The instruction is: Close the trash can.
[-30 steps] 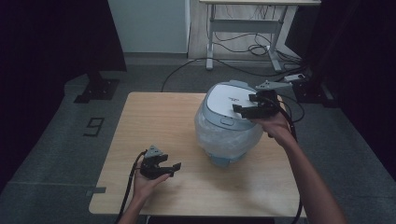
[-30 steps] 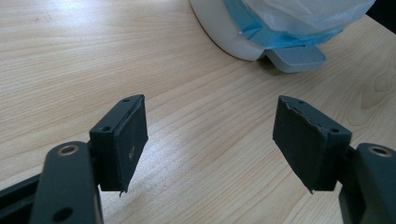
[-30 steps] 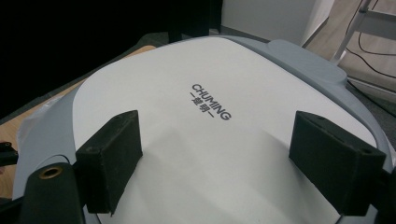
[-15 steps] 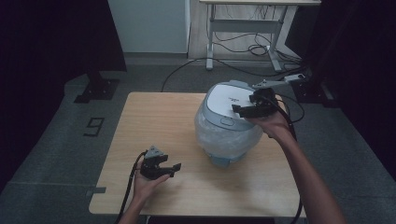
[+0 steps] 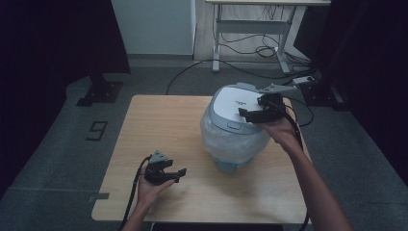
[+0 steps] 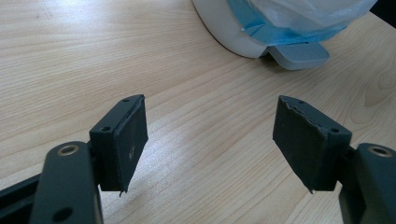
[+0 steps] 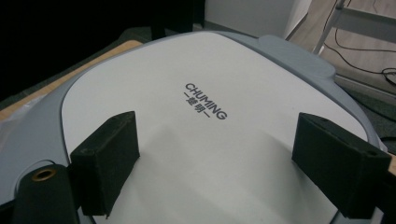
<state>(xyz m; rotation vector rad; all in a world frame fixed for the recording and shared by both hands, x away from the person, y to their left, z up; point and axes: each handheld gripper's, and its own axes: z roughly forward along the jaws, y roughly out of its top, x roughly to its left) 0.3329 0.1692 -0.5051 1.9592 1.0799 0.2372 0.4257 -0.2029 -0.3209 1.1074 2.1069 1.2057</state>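
— From the high view, where is the cooker?

— The rice cooker stands upright on the tabletop, toward my right half of it, body wrapped in clear plastic. Its lid faces up; the latch button faces me and the hinge end points away, so its long axis runs from me to the far edge. My right tool hovers over the lid's right part. My left tool lies low near the front edge, well apart from the cooker.

— And the left gripper view?

— My left tool stands wide open with nothing between the pads, only bare wood. The cooker's base sits ahead, upper right.

— The right gripper view?

— My right tool is open too, holding nothing, just over the white lid; whether the pads touch it, I cannot tell. The printed name lies ahead of the pads.
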